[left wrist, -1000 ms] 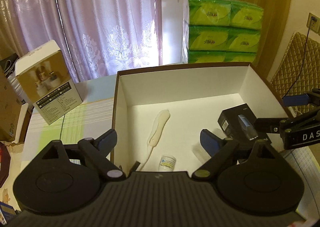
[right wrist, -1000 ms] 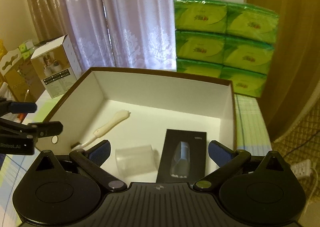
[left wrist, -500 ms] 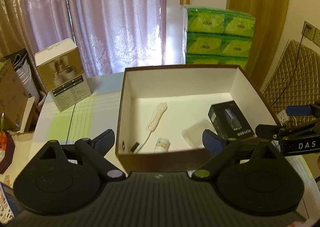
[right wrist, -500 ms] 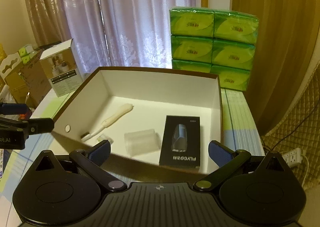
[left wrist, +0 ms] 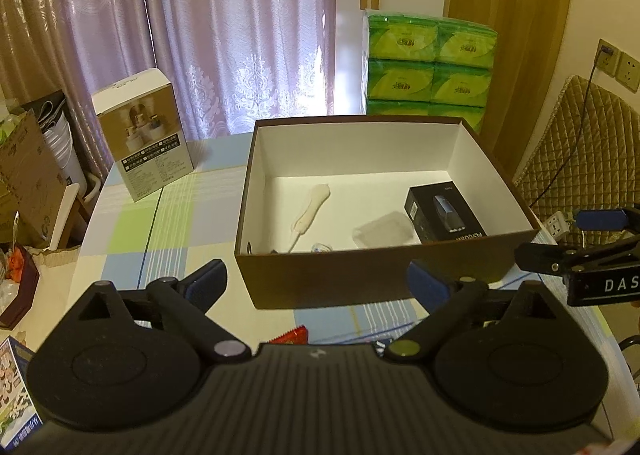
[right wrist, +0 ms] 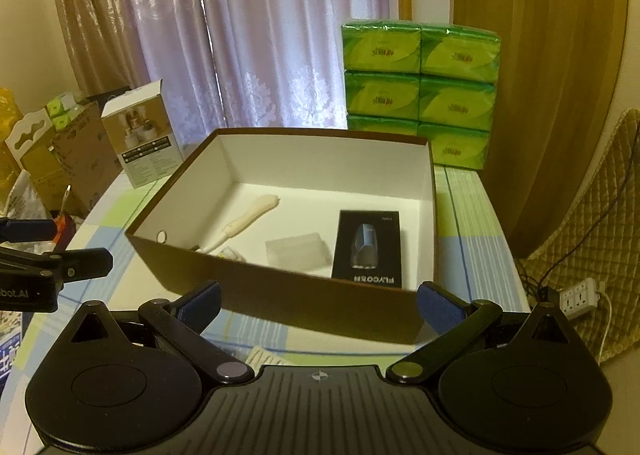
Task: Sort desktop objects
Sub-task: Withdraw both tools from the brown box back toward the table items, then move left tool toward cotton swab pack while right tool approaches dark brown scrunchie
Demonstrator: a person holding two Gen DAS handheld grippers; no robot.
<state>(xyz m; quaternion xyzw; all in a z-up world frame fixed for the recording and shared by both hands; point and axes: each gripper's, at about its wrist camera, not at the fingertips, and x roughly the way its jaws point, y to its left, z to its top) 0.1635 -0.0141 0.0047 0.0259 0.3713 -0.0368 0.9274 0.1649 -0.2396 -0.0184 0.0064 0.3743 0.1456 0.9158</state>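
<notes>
A brown box [left wrist: 360, 287] [right wrist: 280, 295] with a white inside stands on the checked tablecloth. Inside lie a cream handle-shaped tool [left wrist: 310, 209] [right wrist: 250, 217], a clear plastic case [left wrist: 382, 233] [right wrist: 296, 251], a black product box [left wrist: 444, 213] [right wrist: 368, 247] and a small white bottle [left wrist: 322, 247], mostly hidden by the front wall. My left gripper [left wrist: 316, 283] is open in front of the box, nothing between its fingers. My right gripper [right wrist: 318, 301] is open too, at the box's near right corner, and empty.
A white and tan carton [left wrist: 142, 139] [right wrist: 142, 133] stands at the back left. Green tissue packs [left wrist: 430, 63] [right wrist: 420, 91] are stacked behind the box. A red wrapper [left wrist: 290, 335] and a pale packet [right wrist: 266, 355] lie near the front edge. A power strip [right wrist: 578, 297] lies on the floor at right.
Both grippers have pulled back and up from over the box to in front of it. They stayed open and empty. The clear case and black box remain inside.
</notes>
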